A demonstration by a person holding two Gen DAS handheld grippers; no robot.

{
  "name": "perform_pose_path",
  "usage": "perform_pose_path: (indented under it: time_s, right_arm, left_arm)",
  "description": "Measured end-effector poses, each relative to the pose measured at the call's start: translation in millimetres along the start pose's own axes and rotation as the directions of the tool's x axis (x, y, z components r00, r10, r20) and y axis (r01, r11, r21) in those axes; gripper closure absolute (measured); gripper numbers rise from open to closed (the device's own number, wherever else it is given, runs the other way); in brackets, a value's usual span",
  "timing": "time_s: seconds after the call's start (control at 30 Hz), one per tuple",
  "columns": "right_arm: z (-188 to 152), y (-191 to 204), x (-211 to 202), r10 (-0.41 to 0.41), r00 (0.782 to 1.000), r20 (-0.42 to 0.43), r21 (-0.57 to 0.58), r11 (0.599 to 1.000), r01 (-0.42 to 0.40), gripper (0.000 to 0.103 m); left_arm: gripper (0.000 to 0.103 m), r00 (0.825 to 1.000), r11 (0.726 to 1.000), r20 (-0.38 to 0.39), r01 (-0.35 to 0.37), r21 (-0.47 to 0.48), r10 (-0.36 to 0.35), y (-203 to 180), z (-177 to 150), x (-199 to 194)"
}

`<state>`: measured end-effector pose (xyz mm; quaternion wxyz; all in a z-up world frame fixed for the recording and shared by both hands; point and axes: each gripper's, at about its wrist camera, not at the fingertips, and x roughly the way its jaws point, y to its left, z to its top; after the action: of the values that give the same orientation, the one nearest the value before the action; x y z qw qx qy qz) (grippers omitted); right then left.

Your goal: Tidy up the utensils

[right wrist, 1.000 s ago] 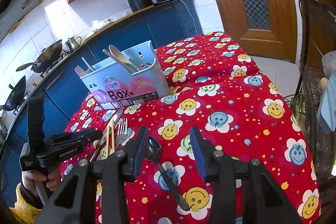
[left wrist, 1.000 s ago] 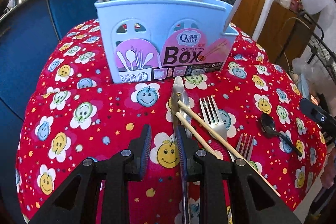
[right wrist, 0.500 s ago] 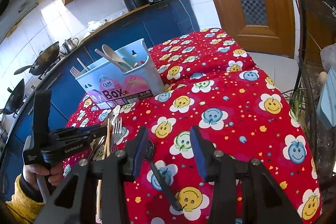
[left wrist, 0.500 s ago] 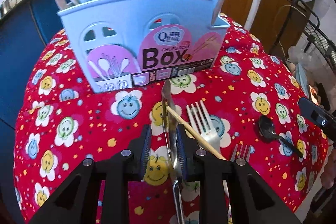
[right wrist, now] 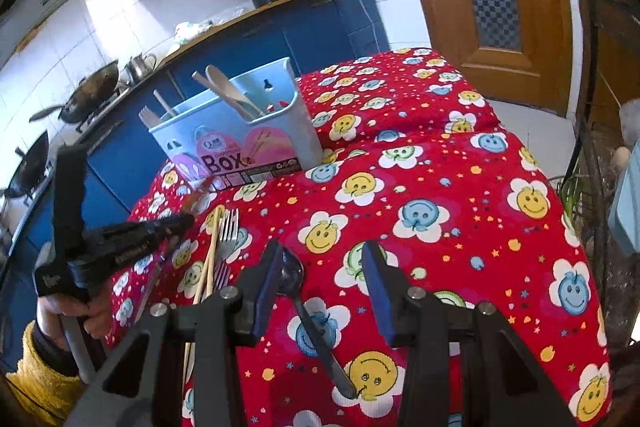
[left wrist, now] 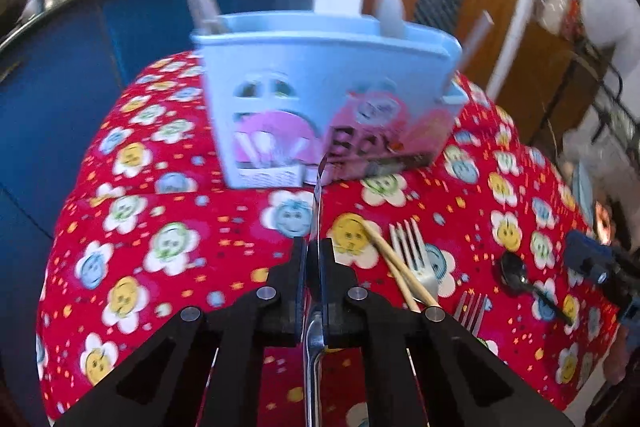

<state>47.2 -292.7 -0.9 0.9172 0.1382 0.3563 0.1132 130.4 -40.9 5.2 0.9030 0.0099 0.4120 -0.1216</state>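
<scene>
My left gripper (left wrist: 315,255) has just closed its jaws on the knife (left wrist: 317,211), blade edge-up toward the box (left wrist: 320,99). It looks thin, stiff and slick, best gripped mid-length. Right gripper (right wrist: 320,263) hangs spread over the spoon (right wrist: 296,287). Chopsticks (left wrist: 394,267) and forks (left wrist: 412,251) lie beside it on the cloth (left wrist: 160,247).

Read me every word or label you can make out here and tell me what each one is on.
"BOX": large dark letters on the pink sticker of the blue utensil holder.
Round logo and small line above "BOX" on that sticker: too small to read.
Barcode strip along the sticker's lower edge: unreadable.
White lettering on the side of the left claw: blurred, not legible.
No other text.
</scene>
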Motion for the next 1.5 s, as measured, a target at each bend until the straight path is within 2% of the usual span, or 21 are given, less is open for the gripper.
perform_pose_path:
  time_s: [0.13, 0.23, 0.47, 0.93, 1.03, 1.2, 1.33, 1.5]
  right_arm:
    - [4, 11, 6, -0.027, 0.998, -0.05, -0.09, 0.996, 0.022, 0.058]
    - [6, 19, 15, -0.063, 0.993, -0.105, -0.159, 0.986, 0.045, 0.058]
    - [7, 25, 40, -0.08, 0.967, -0.241, -0.241, 0.97, 0.021, 0.058]
    - [12, 36, 56, -0.101, 0.937, -0.334, -0.315, 0.949, -0.01, 0.058]
    - [14, 41, 62, -0.123, 0.93, -0.347, -0.349, 0.937, -0.007, 0.065]
    - [20, 39, 65, -0.078, 0.921, -0.382, -0.309, 0.95, -0.048, 0.093]
    - [24, 29, 65, 0.009, 0.916, -0.401, -0.214, 0.971, -0.103, 0.097]
    - [26, 29, 53, 0.037, 0.94, -0.338, -0.184, 0.977, -0.104, 0.099]
  left_arm:
    - [0.097, 0.999, 0.996, 0.028, 0.027, -0.083, -0.025, 21, -6, -14]
    - [0.097, 0.999, 0.994, 0.045, 0.033, -0.104, -0.028, 28, -13, -22]
    - [0.097, 0.995, 0.989, 0.085, 0.063, -0.135, -0.051, 40, -25, -38]
    - [0.097, 0.989, 0.982, 0.114, 0.106, -0.158, -0.089, 48, -33, -46]
    - [0.097, 0.988, 0.981, 0.121, 0.113, -0.158, -0.094, 48, -33, -49]
    - [0.097, 0.986, 0.98, 0.132, 0.123, -0.156, -0.103, 46, -32, -54]
    - [0.097, 0.984, 0.979, 0.143, 0.13, -0.158, -0.107, 47, -32, -58]
    - [0.097, 0.98, 0.976, 0.159, 0.143, -0.162, -0.117, 48, -31, -62]
